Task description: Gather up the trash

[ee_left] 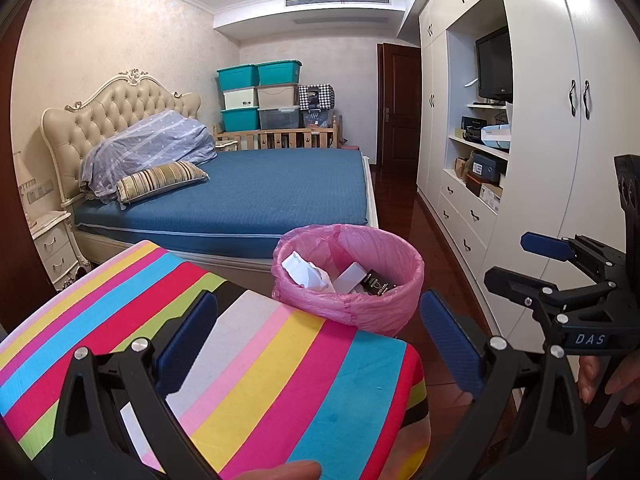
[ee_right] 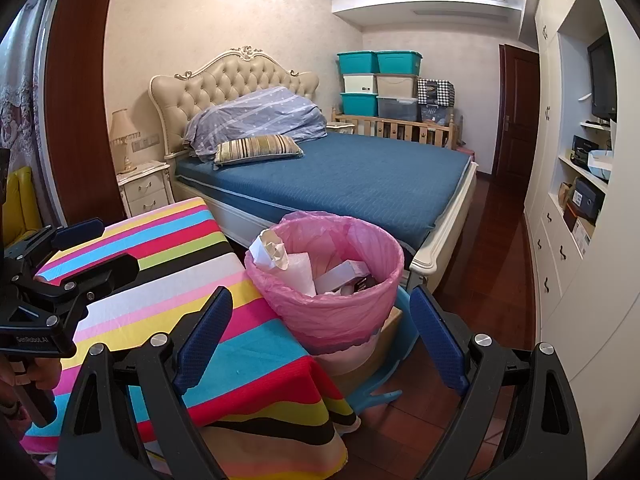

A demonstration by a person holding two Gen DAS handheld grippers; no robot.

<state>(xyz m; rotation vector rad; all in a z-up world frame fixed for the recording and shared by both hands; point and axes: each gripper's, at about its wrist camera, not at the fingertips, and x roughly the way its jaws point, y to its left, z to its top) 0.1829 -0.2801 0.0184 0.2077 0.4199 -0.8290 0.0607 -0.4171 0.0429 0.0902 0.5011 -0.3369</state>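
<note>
1. The bin, lined with a pink bag, stands on the floor just beside the striped table, between it and the bed.
2. Inside the bin lie crumpled paper and a small white box; I judge all of it light, the paper soft and easily crushed, the box stiffer.
3. The bag looks thin and slippery, likely to tear; its rolled rim at the bin's edge seems the best place to pinch.
4. The left claw hangs over the table edge nearest the bin, jaws spread wide, gripping nothing.
5. The right claw faces the bin, likewise wide apart and empty, touching nothing.
</note>
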